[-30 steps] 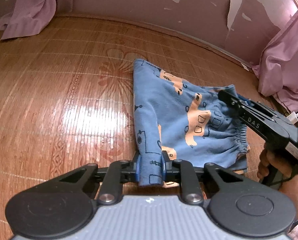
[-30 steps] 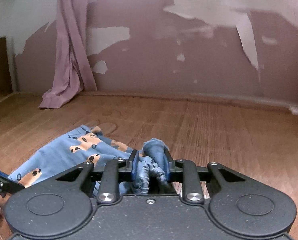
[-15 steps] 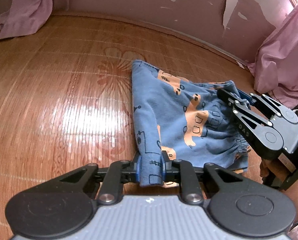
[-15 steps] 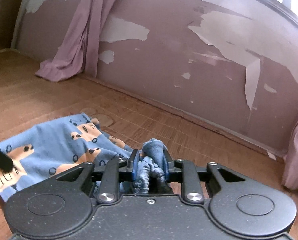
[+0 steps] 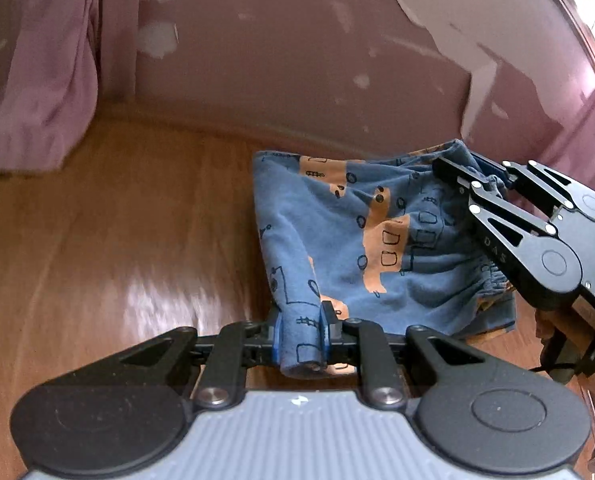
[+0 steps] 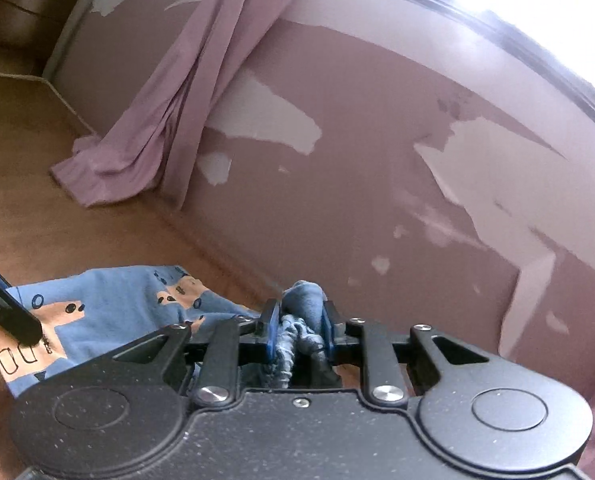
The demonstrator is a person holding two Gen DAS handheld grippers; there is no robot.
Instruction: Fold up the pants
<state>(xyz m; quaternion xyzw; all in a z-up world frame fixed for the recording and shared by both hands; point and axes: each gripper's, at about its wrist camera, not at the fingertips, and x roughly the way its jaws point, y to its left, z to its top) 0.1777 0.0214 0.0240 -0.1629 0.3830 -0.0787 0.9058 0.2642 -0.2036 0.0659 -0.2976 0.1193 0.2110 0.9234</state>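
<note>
left wrist view: the left gripper (image 5: 300, 334) is pinched tight on a rolled edge of the blue pants (image 5: 357, 240). the right gripper (image 5: 461, 184) comes in from the right side and bites the bunched stretchy waist. in the right wrist view the right gripper (image 6: 297, 330) is closed on that gathered waist of the pants (image 6: 109, 304). the pants hang between the two claws, lifted up, with the far end low near the floor, and i cannot tell if it touches.

i think the step now is carrying the held edge over to make a fold. to do it well, both claws should move together at the same height, so the cloth stays flat and does not twist. keep the pinch firm, since soft cloth can slip out.

the wooden floor (image 5: 97, 260) is smooth and shiny. behind it is a pink wall (image 6: 337, 140) with peeling paint. a pink curtain (image 6: 169, 112) hangs down to the floor.
</note>
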